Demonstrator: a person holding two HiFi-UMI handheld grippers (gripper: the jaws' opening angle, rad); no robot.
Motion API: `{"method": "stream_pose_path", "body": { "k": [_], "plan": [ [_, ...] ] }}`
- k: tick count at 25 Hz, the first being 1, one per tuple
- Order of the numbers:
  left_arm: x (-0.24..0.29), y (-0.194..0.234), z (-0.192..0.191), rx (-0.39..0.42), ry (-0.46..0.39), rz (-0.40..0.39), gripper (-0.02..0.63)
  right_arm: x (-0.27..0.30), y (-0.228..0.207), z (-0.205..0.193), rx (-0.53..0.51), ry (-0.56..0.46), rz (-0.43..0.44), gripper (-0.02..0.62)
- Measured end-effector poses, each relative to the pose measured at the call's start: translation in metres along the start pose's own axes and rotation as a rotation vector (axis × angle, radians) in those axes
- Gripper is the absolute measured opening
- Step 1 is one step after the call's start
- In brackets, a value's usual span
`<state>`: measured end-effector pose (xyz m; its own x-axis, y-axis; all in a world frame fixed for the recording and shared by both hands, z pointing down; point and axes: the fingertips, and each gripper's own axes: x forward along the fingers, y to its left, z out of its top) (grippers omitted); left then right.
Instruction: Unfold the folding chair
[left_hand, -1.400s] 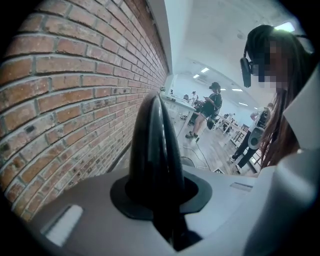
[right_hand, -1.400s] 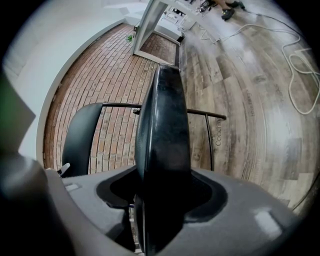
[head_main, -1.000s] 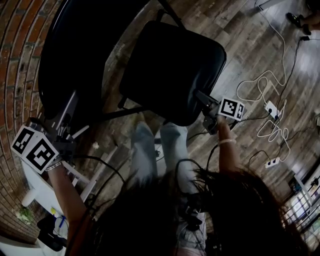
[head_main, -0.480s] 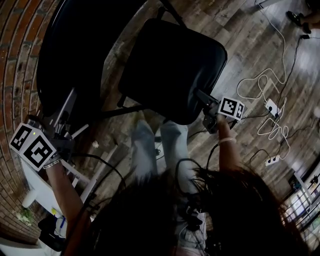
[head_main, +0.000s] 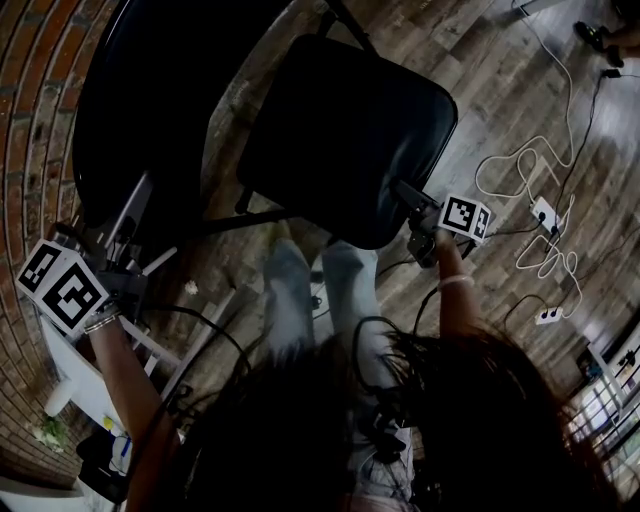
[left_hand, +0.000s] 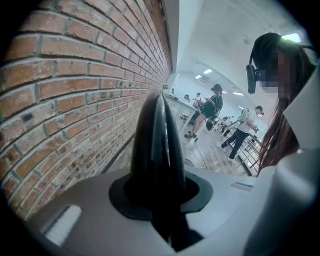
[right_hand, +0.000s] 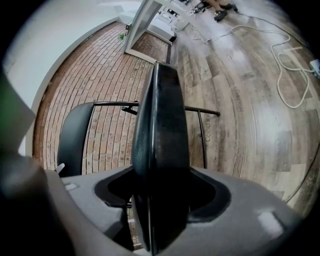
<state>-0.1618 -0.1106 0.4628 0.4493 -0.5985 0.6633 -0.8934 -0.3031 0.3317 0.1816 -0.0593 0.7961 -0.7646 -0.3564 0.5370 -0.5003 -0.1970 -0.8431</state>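
Note:
A black folding chair stands on the wood floor with its seat (head_main: 340, 130) spread out in the middle of the head view. Its backrest (head_main: 140, 110) is on the left. My left gripper (head_main: 125, 235) sits at the backrest's lower edge. That edge (left_hand: 157, 150) runs edge-on between its jaws, which are opening. My right gripper (head_main: 405, 195) is at the seat's near right edge. The seat (right_hand: 162, 140) fills the gap between its wide-set jaws, which are opening too. Past it the right gripper view shows the backrest (right_hand: 72, 135) and a thin frame bar (right_hand: 200, 110).
White cables and power strips (head_main: 545, 215) lie on the floor to the right. A brick wall (head_main: 40, 120) is close behind the backrest. A white stand (head_main: 70, 380) is at the lower left. My legs (head_main: 290, 300) are just in front of the seat. People (left_hand: 207, 107) stand far off.
The left gripper's marker cube has drifted slightly left and up. The chair and the right gripper look the same.

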Motion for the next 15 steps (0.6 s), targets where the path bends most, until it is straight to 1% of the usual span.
{"method": "stream_pose_path", "body": {
  "k": [2,7,11,15],
  "plan": [
    [0.001,0.002,-0.001,-0.002,0.002,-0.001,0.087,-0.001,-0.003,-0.001,0.004,-0.003,-0.017,0.290],
    [0.003,0.005,-0.002,-0.006,0.005,-0.008,0.089,0.000,-0.007,-0.002,0.014,-0.011,-0.016,0.295],
    [0.004,0.008,-0.002,-0.013,0.009,-0.011,0.091,-0.001,-0.011,-0.002,0.019,-0.019,-0.043,0.299],
    [0.007,0.012,-0.004,-0.021,0.014,-0.015,0.094,0.000,-0.017,-0.005,0.035,-0.029,-0.045,0.304]
  ]
}}
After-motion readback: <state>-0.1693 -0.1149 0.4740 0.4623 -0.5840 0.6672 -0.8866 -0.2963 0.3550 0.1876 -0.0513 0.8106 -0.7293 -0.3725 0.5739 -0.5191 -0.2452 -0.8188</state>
